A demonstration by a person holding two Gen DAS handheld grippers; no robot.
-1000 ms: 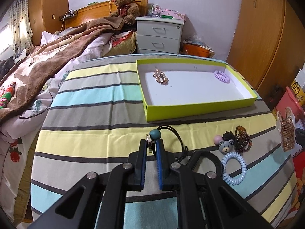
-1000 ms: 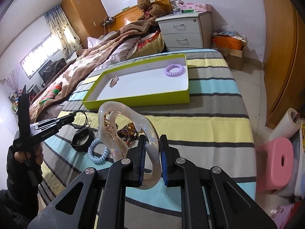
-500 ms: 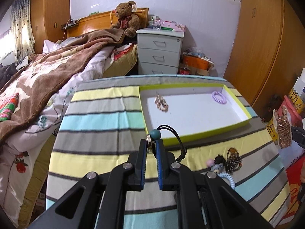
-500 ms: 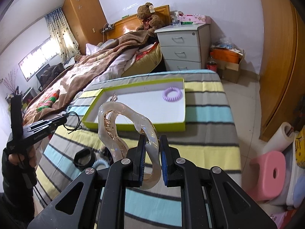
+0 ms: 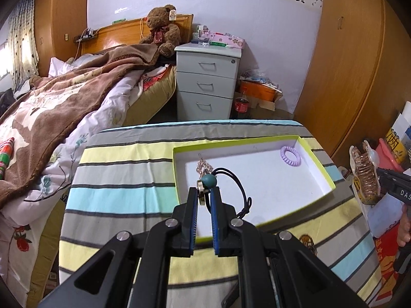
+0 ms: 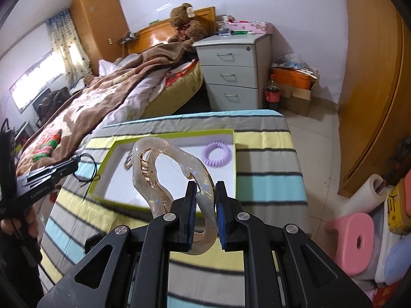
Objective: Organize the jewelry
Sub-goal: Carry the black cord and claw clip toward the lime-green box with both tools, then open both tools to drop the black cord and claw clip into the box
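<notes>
A green-rimmed white tray (image 5: 321, 164) lies on the striped table and holds a purple coil hair tie (image 5: 291, 155) and a gold brooch (image 5: 203, 167). My left gripper (image 5: 204, 192) is shut on a black cord hair tie with a teal bead (image 5: 208, 181), held above the tray's near left corner. My right gripper (image 6: 206, 190) is shut on a clear amber hair claw clip (image 6: 169, 159), held above the table before the tray (image 6: 164, 134). The clip also shows in the left wrist view (image 5: 366, 177). The left gripper shows in the right wrist view (image 6: 64, 166).
The table carries a striped cloth (image 5: 123, 195). A bed (image 5: 64, 107) lies to the left, a grey drawer unit (image 5: 208, 84) behind, a wooden wardrobe (image 5: 359, 64) to the right. A pink stool (image 6: 357, 243) and a paper roll (image 6: 370, 192) stand on the floor at right.
Both grippers have risen and moved toward the tray with their items. The loose jewelry on the table has dropped out of the left wrist view.
</notes>
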